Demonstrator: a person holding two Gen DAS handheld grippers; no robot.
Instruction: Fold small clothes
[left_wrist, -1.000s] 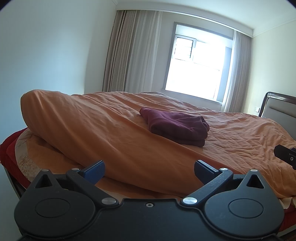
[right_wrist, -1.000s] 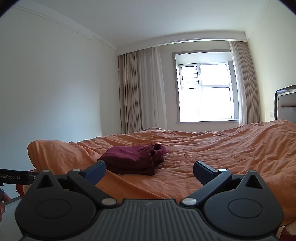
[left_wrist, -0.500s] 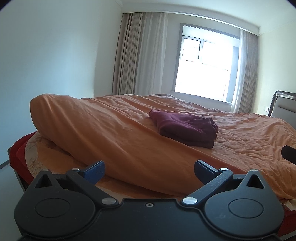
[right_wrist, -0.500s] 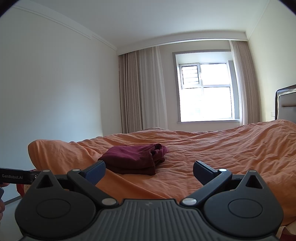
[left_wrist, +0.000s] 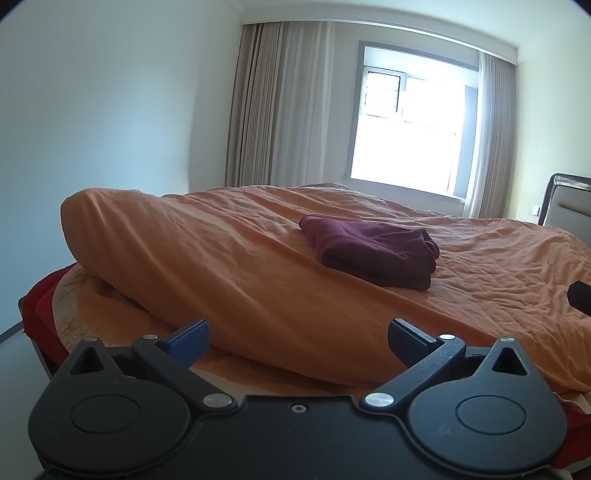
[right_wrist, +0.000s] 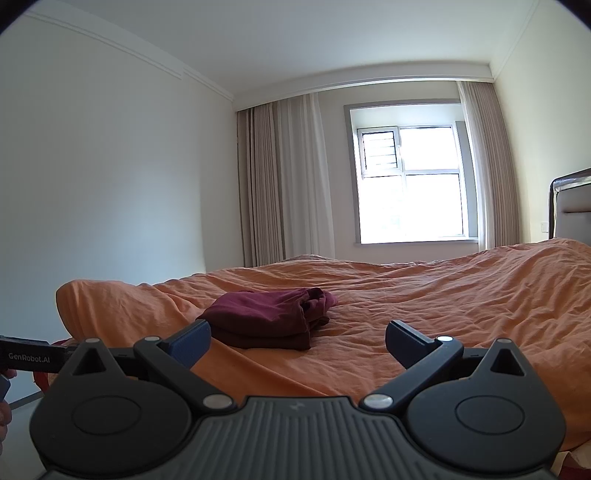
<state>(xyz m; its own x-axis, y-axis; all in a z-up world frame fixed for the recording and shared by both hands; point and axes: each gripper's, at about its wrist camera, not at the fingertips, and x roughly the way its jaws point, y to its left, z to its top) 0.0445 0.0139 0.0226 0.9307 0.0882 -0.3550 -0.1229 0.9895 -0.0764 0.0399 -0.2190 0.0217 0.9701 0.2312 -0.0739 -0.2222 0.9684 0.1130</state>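
Both sets of tongs are spread wide and hold nothing. The left tongs (left_wrist: 297, 334) hang off the bed's edge, the right tongs (right_wrist: 297, 334) just beside it, and neither touches cloth. The maroon garment (left_wrist: 373, 249) lies ahead of both, on top of the orange duvet (left_wrist: 221, 266): ahead and a little right of the left tongs, ahead and slightly left of the right tongs, well clear of each.

It looks light and limp, a soft knit that will sag and slide on itself when lifted, so one pinch would likely let the layers fall open. It already sits in a rough stack of two or three layers. I would take it at the nearest corners of the top layer, one set of tongs to each, and pinch only a little fabric so the duvet beneath is not caught too.

Which kind of garment it is I cannot say; hems, sleeves or a waistband are lost in the folds. Its far side and underside are hidden. The puffy duvet hides the mattress line.
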